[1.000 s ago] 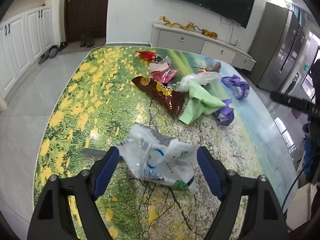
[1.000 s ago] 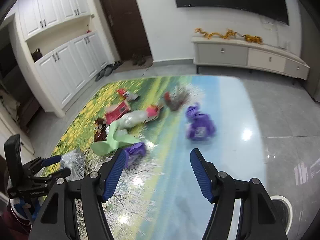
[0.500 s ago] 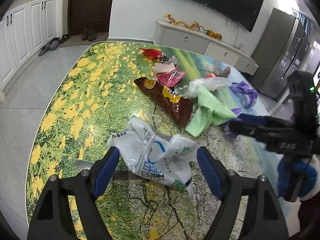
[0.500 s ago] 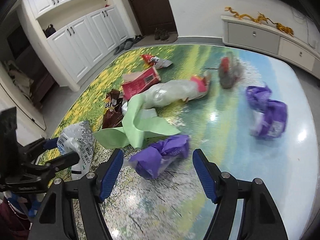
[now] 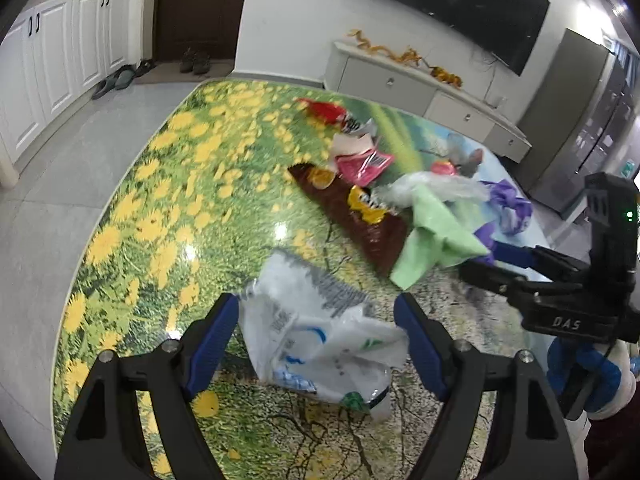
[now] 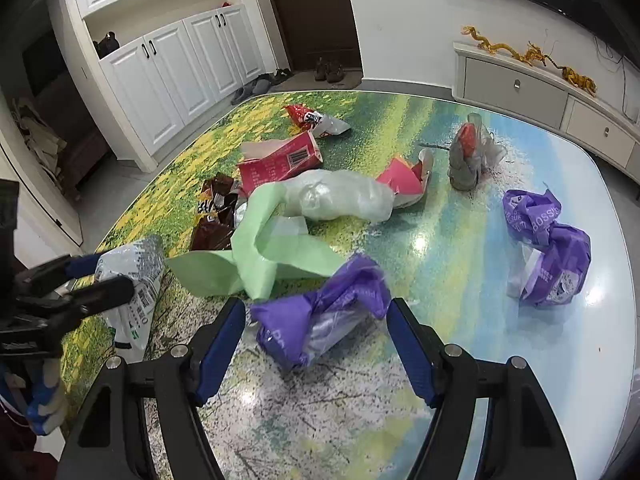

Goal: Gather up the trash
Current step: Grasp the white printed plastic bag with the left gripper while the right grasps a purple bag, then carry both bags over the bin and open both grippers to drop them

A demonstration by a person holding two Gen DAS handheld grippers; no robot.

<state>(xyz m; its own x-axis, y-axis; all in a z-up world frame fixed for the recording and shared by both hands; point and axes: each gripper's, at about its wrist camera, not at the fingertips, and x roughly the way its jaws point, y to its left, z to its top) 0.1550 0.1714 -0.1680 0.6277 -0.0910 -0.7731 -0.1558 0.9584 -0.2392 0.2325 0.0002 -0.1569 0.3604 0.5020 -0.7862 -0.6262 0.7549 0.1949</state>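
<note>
Left tongs (image 5: 318,320) wide round crinkly white plastic bag (image 5: 320,340); right tongs (image 6: 316,326) wide round crumpled purple bag (image 6: 320,320) on glossy table (image 6: 460,320)

Bright ceiling lighting, glare on glossy table (image 6: 420,242) (fisheye-warped edges), slight motion blur

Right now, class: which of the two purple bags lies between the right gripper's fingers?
The crumpled purple bag beside the green bag; the other purple bag lies far off to its right.
</note>
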